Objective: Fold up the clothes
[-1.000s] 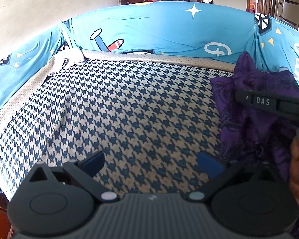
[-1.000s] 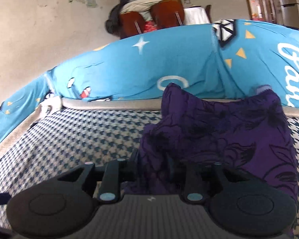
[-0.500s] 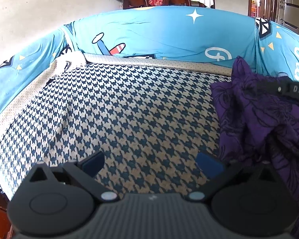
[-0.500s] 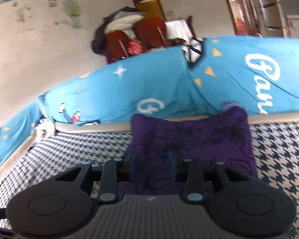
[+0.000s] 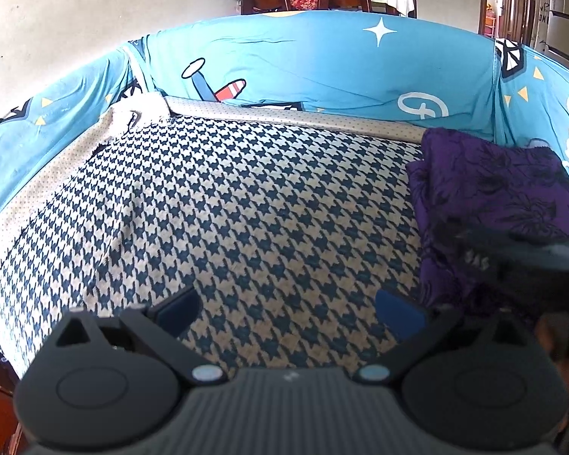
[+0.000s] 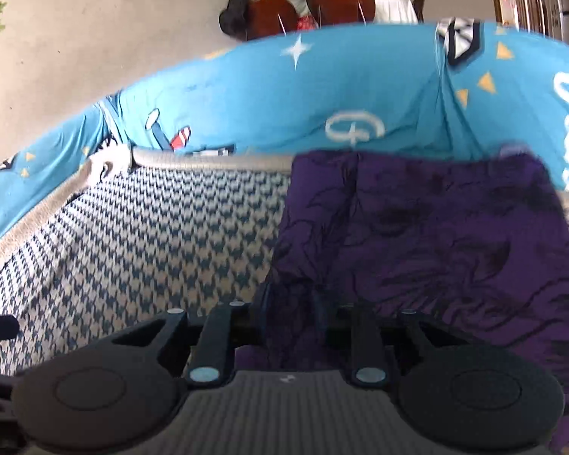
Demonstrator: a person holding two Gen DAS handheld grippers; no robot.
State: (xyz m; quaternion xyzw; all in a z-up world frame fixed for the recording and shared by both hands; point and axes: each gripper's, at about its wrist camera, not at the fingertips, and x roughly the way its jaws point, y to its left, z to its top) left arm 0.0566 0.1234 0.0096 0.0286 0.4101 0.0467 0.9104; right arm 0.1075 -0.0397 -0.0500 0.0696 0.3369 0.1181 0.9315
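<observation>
Purple garment: dark floral print, bunched in loose layers, lying on the right side of the houndstooth sheet, its far edge up against the blue cartoon-print bumper

Right gripper: jaws drawn together on a fold at the garment's near left edge; cloth is pinched between the pads, as far as the blur lets me judge. Half a second ago I had the piece lifted with its top edge standing against the bumper; now it sits lower and spreads wider over the sheet, so I am laying it down

Left gripper: jaws wide apart, empty, hovering over bare houndstooth just left of the garment. It keeps the same station as a second ago

Reading for the task: the garment is down in a compact heap but with rumpled, uneven edges. I cannot tell whether this is a half-made fold being set flat or a loose piece being placed for spreading
</observation>
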